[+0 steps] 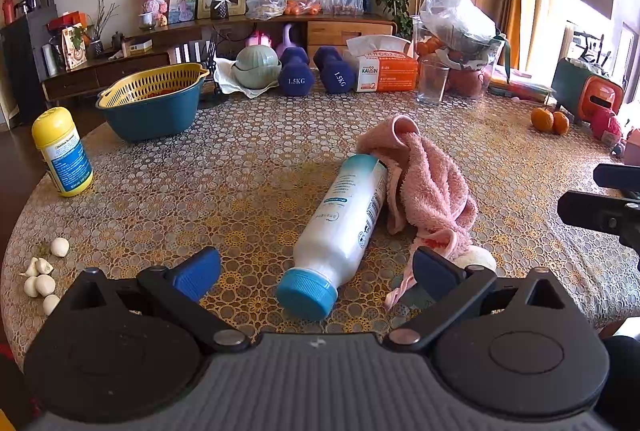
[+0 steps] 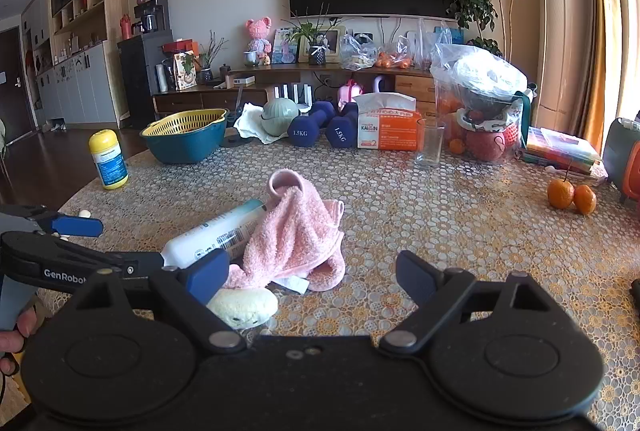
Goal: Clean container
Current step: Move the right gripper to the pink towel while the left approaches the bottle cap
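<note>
A white bottle (image 1: 344,227) (image 2: 212,231) with a blue cap (image 1: 306,293) lies on its side on the patterned table. A crumpled pink towel (image 1: 428,187) (image 2: 296,235) is draped over its far end and right side. My left gripper (image 1: 316,267) (image 2: 132,243) is open, and the cap end lies between its blue pads without touching them. My right gripper (image 2: 314,275) (image 1: 608,207) is open and holds nothing, just right of the towel. A cream soft sponge-like lump (image 2: 244,305) (image 1: 478,257) sits near the towel's front edge.
A yellow bottle (image 1: 60,151) stands far left, near a teal basin with a yellow strainer (image 1: 152,103). Garlic cloves (image 1: 40,275) lie at the left edge. Dumbbells (image 1: 296,71), a tissue pack (image 1: 386,71), a glass (image 1: 432,81) and oranges (image 1: 550,121) line the back.
</note>
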